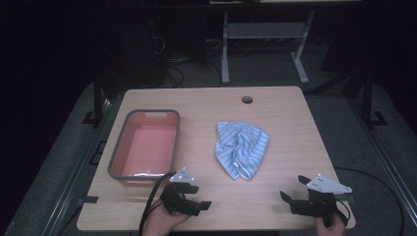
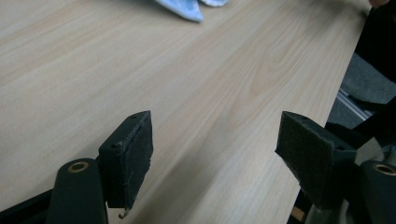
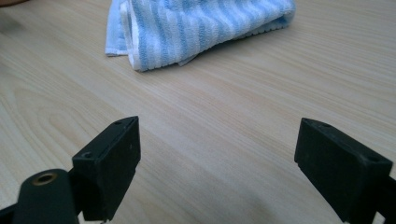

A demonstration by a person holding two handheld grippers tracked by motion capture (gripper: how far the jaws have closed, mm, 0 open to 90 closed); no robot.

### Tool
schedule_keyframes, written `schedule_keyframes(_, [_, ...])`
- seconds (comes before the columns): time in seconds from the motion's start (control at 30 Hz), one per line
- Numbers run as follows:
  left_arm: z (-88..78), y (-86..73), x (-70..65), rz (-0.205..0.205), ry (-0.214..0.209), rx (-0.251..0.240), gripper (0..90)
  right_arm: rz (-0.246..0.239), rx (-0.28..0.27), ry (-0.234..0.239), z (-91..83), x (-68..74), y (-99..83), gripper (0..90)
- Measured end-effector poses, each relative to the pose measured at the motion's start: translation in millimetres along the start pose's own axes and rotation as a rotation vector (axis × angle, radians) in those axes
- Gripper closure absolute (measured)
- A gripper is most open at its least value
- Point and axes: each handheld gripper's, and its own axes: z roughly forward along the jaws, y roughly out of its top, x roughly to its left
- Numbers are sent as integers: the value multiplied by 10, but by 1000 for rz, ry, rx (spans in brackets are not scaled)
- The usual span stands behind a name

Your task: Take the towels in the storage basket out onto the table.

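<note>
**Striped terry, loosely heaped, with both grippers short of it**

Red plastic comes first at the left: the tub [image 1: 145,146] stands empty near that table edge, with the left gripper [image 1: 193,195] low over the wood just in front of its near right corner. Its jaws stand spread with nothing between them, as its own view shows over bare table [image 2: 201,93]. If it swings wide on the way in, the trailing cable or the jaw could knock the tub's rim.

The blue-and-white striped towel [image 1: 241,148] lies crumpled in the middle of the table, right of the tub and apart from both grippers. Being soft and folded on itself, it will likely give up only a top layer to a shallow pinch, so it could unfurl, drag, or slip out; two uneven grabs could twist it further.

The right gripper [image 1: 301,194] rests near the front right corner, jaws likewise wide apart and empty, aimed at the towel [image 3: 196,30].

Hard to read: the towel's true edges and corners are buried in folds, and the room beyond the table is too dark to make out.
</note>
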Motion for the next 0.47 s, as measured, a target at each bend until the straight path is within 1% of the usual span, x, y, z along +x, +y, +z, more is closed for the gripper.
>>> schedule_keyframes(0.07, [-5,-34,-14,6,11,-6,272,-6,-3,-1,-3,7,-3,137])
schedule_keyframes(0.1, [-9,-48,-31,3,17,-11,272,-2,-2,-2,-7,17,-2,137])
schedule_keyframes(0.13, [-18,-57,-35,18,23,-8,271,-4,-2,-1,-10,24,-3,137])
schedule_keyframes(0.17, [-23,-60,-38,16,19,-6,271,-5,-1,-3,-14,35,-4,137])
schedule_keyframes(0.23, [-28,-58,-34,4,7,-27,267,-16,-8,-6,-22,49,-11,137])
schedule_keyframes(0.3, [-26,-60,-28,8,2,-31,267,-14,-7,-3,-34,69,-16,137])
schedule_keyframes(0.37, [-31,-71,-49,23,17,-41,264,-22,-12,-2,-42,77,-23,138])
schedule_keyframes(0.4, [-38,-76,-58,33,25,-37,264,-18,-10,0,-48,84,-27,137])
schedule_keyframes(0.47, [-38,-95,-69,37,38,-42,264,-23,-16,3,-55,79,-38,137])
